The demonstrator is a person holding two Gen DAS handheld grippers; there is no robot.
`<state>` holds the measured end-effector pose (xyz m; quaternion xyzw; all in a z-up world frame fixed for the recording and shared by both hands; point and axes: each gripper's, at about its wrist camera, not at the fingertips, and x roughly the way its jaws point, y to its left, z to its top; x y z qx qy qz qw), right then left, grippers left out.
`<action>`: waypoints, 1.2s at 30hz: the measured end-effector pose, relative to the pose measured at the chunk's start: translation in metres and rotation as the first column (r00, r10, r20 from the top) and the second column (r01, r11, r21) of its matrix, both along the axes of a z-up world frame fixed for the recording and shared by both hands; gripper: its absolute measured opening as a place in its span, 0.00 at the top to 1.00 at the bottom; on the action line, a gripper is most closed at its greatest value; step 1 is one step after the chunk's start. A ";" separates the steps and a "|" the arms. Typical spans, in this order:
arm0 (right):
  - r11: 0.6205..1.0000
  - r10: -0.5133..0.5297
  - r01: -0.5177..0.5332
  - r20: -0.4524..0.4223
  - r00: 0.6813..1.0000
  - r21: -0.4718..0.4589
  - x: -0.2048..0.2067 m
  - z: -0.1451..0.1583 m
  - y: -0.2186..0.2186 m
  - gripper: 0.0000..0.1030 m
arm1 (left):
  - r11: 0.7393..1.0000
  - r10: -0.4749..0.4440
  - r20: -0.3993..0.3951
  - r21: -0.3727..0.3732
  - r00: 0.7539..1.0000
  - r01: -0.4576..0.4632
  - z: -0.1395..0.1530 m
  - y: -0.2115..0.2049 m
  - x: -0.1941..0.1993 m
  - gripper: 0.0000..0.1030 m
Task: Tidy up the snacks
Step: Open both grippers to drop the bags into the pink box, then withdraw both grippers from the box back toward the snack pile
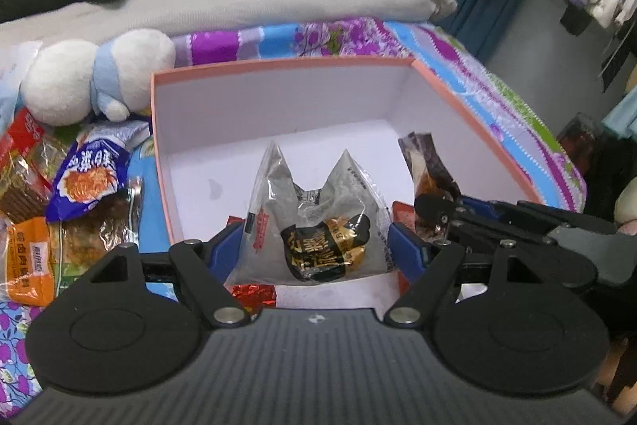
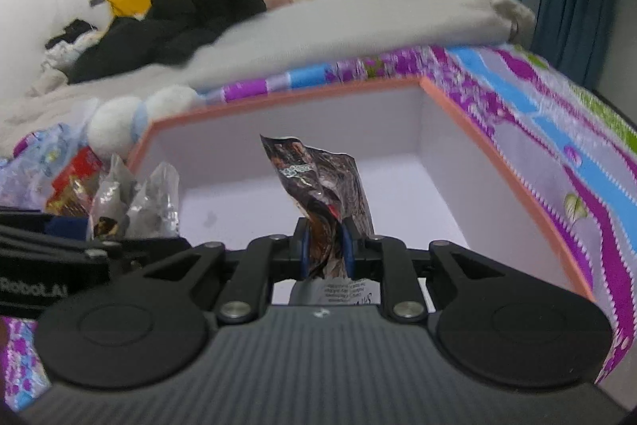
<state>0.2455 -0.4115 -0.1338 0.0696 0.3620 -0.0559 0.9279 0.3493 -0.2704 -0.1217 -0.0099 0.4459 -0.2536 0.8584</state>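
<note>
The left gripper [image 1: 314,245] is clamped on a grey pouch [image 1: 314,218], blue pads pressing both sides, jaws set wide. The pouch hangs above the white floor of the box [image 1: 278,66], near its front wall.

The right gripper [image 2: 324,249] is clenched on a brown packet [image 2: 322,186] — narrow jaws, packet standing upright over the box interior. In the left view this packet sits at 3 o'clock from the pouch, by the right wall.

Loose snacks [image 1: 67,194] lie outside the box at 9 o'clock, on the floral sheet [image 1: 338,34] — a plush toy [image 1: 95,82] lies just behind them.
</note>
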 end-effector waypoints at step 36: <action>0.999 0.032 -0.040 0.254 0.967 0.027 -0.089 0.077 0.072 0.37 | 0.993 0.112 0.283 -0.060 0.953 -0.099 0.102 0.129 -0.104 0.10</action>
